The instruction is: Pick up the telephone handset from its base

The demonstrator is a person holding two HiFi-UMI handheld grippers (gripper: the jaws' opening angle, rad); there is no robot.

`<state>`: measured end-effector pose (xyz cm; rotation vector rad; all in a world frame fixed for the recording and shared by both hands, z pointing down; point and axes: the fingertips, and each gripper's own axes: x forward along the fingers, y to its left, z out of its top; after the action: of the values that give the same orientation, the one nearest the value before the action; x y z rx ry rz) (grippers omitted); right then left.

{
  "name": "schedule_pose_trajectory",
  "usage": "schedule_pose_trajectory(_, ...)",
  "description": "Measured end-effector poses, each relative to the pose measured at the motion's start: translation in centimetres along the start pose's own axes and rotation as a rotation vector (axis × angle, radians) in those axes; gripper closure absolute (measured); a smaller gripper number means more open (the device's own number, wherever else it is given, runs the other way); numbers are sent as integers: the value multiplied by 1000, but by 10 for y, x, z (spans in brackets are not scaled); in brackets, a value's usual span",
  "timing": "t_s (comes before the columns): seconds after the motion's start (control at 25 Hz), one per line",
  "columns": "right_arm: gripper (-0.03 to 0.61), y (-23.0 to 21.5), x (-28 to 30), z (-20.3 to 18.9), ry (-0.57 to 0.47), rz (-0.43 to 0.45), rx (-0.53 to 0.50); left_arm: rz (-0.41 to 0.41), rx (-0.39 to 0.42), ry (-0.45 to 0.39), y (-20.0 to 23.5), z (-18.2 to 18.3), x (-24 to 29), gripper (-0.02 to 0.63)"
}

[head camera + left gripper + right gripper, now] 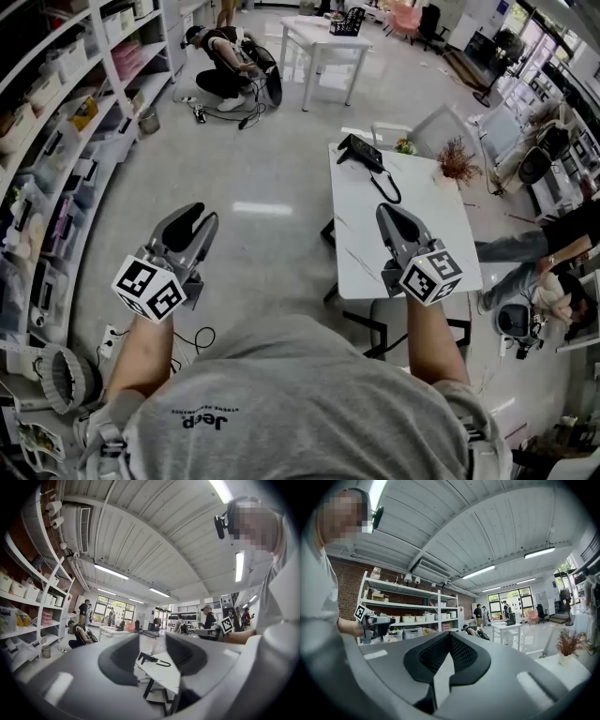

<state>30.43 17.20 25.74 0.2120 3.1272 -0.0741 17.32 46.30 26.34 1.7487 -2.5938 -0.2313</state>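
The telephone [360, 151] sits at the far end of the white table [412, 258], its handset apparently resting on the base. Its cord [390, 190] curls toward the near side. Both tools are held level, well short of it. The left gripper [197, 216] has its 2 jaws slightly apart with nothing between them. The right gripper [387, 212] has its jaws closed tip to tip, empty. The grey shirt [281, 394] reads "Jeep"; the smaller line beside it is too small to read.
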Motion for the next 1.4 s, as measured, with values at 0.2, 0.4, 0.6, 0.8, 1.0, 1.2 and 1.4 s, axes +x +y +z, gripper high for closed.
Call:
schedule_pose_trajectory(0.2,574,-18,-14,1,1,36,2,8,23,12,-23,0,16,235)
schedule_pose_trajectory(0.4,574,-44,-27,-2,1,61,6,23,-1,0,-45,-4,35,229)
schedule_pose_trajectory(0.6,574,-59,-19,-8,-5,88,20,37,-5,27,-52,-12,44,229)
schedule_pose_trajectory(0.8,574,-65,14,-10,-2,89,22,44,-8,34,-24,-12,52,229)
schedule_pose_trajectory(1.0,574,-65,75,-17,11,54,-1,8,-22,15,45,-15,73,229)
schedule_pose_trajectory(1.2,574,-78,159,-11,-11,-31,-19,-64,-32,-21,141,-4,117,229)
schedule_pose_trajectory(1.4,574,-85,246,7,-35,-95,-38,-160,-9,-9,228,18,173,229)
